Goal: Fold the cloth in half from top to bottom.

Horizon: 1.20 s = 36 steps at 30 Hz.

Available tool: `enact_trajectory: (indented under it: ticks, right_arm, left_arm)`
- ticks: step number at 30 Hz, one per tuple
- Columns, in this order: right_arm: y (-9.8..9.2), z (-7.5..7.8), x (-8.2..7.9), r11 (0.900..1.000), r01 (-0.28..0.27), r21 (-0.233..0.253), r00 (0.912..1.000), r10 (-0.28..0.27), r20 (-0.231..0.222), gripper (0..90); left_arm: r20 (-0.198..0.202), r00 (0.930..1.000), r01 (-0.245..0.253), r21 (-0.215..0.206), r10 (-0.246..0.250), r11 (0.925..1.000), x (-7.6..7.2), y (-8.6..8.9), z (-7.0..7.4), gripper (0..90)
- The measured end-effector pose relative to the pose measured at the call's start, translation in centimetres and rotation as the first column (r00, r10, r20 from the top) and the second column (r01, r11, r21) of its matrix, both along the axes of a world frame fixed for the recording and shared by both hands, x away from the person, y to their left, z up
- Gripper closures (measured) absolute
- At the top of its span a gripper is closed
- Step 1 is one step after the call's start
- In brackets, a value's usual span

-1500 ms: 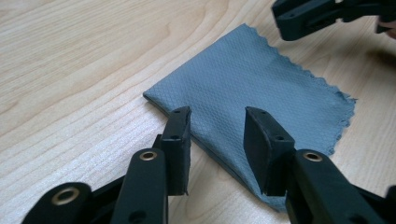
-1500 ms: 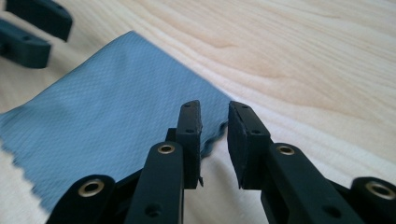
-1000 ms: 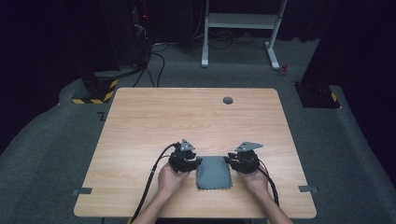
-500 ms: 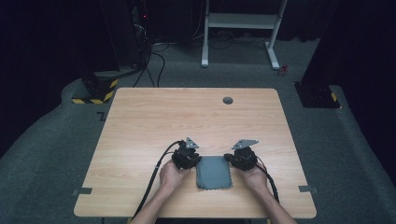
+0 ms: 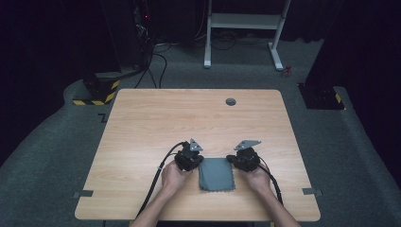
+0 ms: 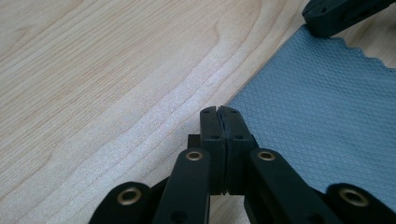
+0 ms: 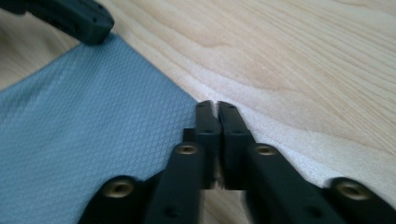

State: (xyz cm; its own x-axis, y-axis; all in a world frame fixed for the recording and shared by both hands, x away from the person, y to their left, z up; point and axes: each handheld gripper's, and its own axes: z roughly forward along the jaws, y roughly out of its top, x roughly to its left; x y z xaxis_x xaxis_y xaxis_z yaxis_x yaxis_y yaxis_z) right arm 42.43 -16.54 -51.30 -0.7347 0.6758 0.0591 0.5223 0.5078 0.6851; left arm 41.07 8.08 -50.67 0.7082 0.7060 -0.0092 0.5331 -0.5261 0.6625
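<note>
Light wooden tabletop [image 5: 156, 123]: flat grey diamond-textured cloth [image 5: 216, 174] near your edge. Your left gripper [image 6: 218, 110]: jaws pressed together at the cloth's far left corner. Your right gripper [image 7: 211, 104]: jaws likewise closed at the far right corner; whether either pinches fabric is unclear.

Cloth [image 5: 216, 174] lying flat on the table [image 5: 156, 123] near its front edge, left gripper [image 5: 189, 158] sitting at the cloth's far left corner, right gripper [image 5: 246, 158] sitting at its far right corner, round hole [image 5: 231, 101] lying well behind them.
</note>
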Motion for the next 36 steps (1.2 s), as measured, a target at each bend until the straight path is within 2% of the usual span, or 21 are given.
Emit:
enact_trajectory:
  ticks: [1, 3, 4, 5, 6, 8, 9, 13, 15, 18, 21, 23, 28, 32, 34, 36]
  right_arm:
    - [0.0, 0.1, 0.0, 1.000, 0.014, 0.005, 0.9999, -0.014, 0.009, 69.5]
    - [0.1, -0.1, 0.1, 1.000, 0.001, 0.004, 1.0000, -0.001, -0.008, 70.3]
    - [0.1, -0.1, 0.1, 1.000, 0.001, 0.004, 1.0000, -0.001, -0.008, 70.3]
    - [0.1, -0.1, 0.2, 1.000, -0.008, 0.005, 0.9999, 0.008, -0.014, 73.4]
    - [0.1, -0.1, 0.3, 1.000, -0.009, 0.008, 0.9997, 0.010, -0.022, 76.8]
    - [0.0, -0.1, 0.4, 1.000, -0.023, 0.014, 0.9991, 0.023, -0.035, 85.5]
    - [0.1, 0.0, 0.3, 1.000, -0.029, 0.006, 0.9992, 0.029, -0.027, 87.5]
    - [0.3, 0.1, 0.2, 0.999, -0.035, -0.015, 0.9994, 0.035, -0.007, 88.7]
    - [0.3, 0.2, 0.1, 0.999, -0.038, -0.015, 0.9993, 0.038, 0.005, 88.8]
    - [0.2, 0.5, 0.1, 1.000, -0.030, -0.006, 0.9993, 0.030, 0.024, 88.9]
    - [0.3, 0.7, 0.3, 1.000, -0.023, -0.011, 0.9991, 0.024, 0.035, 89.0]
    - [0.4, 0.8, 0.7, 1.000, -0.010, -0.005, 0.9994, 0.010, 0.032, 89.0]
    - [0.8, 0.9, 2.0, 0.999, 0.036, 0.009, 0.9987, -0.036, 0.037, 89.0]
    - [1.2, 0.9, 3.1, 0.998, 0.058, 0.004, 0.9972, -0.058, 0.048, 88.9]
    - [1.8, 0.7, 4.1, 0.997, 0.083, -0.001, 0.9955, -0.083, 0.046, 88.9]
    - [2.1, 0.5, 4.7, 0.996, 0.090, -0.010, 0.9949, -0.089, 0.047, 88.9]
  left_arm:
    - [0.000, 1.0000, -0.001, -0.006, 0.001, 1.0000, 0.0, 0.0, 0.0, 88.5]
    - [-0.005, 1.0000, -0.008, -0.005, 0.008, 1.0000, 0.1, 0.1, 0.0, 87.1]
    - [-0.005, 1.0000, -0.008, -0.005, 0.008, 1.0000, 0.1, 0.1, 0.0, 82.2]
    - [-0.023, 0.9994, -0.024, -0.008, 0.024, 0.9997, 0.2, 0.1, -0.2, 73.4]
    - [-0.022, 0.9995, -0.021, -0.006, 0.021, 0.9998, 0.3, 0.2, -0.2, 70.3]
    - [-0.029, 0.9994, -0.018, -0.010, 0.018, 0.9998, 0.3, 0.2, -0.2, 70.8]
    - [-0.033, 0.9993, -0.016, -0.016, 0.015, 0.9997, 0.2, 0.1, -0.2, 73.3]
    - [-0.029, 0.9995, 0.013, -0.009, -0.013, 0.9999, 0.2, -0.1, -0.1, 86.6]
    - [-0.037, 0.9991, 0.022, -0.007, -0.023, 0.9997, 0.3, 0.0, -0.1, 88.2]
    - [-0.018, 0.9993, 0.032, 0.016, -0.032, 0.9994, 0.5, -0.1, 0.1, 88.7]
    - [-0.004, 0.9998, 0.018, 0.000, -0.018, 0.9998, 1.0, 0.1, 0.4, 88.7]
    - [0.025, 0.9997, 0.007, -0.003, -0.007, 1.0000, 1.4, 0.2, 0.8, 88.7]
    - [0.057, 0.9980, -0.026, 0.012, 0.025, 0.9996, 2.9, 0.1, 1.3, 88.7]
    - [0.066, 0.9968, -0.047, 0.026, 0.045, 0.9986, 4.0, 0.2, 1.1, 88.6]
    - [0.076, 0.9946, -0.072, 0.025, 0.070, 0.9971, 4.9, 0.4, 0.5, 88.5]
    - [0.068, 0.9941, -0.088, 0.037, 0.085, 0.9954, 5.4, 0.4, 0.1, 88.6]
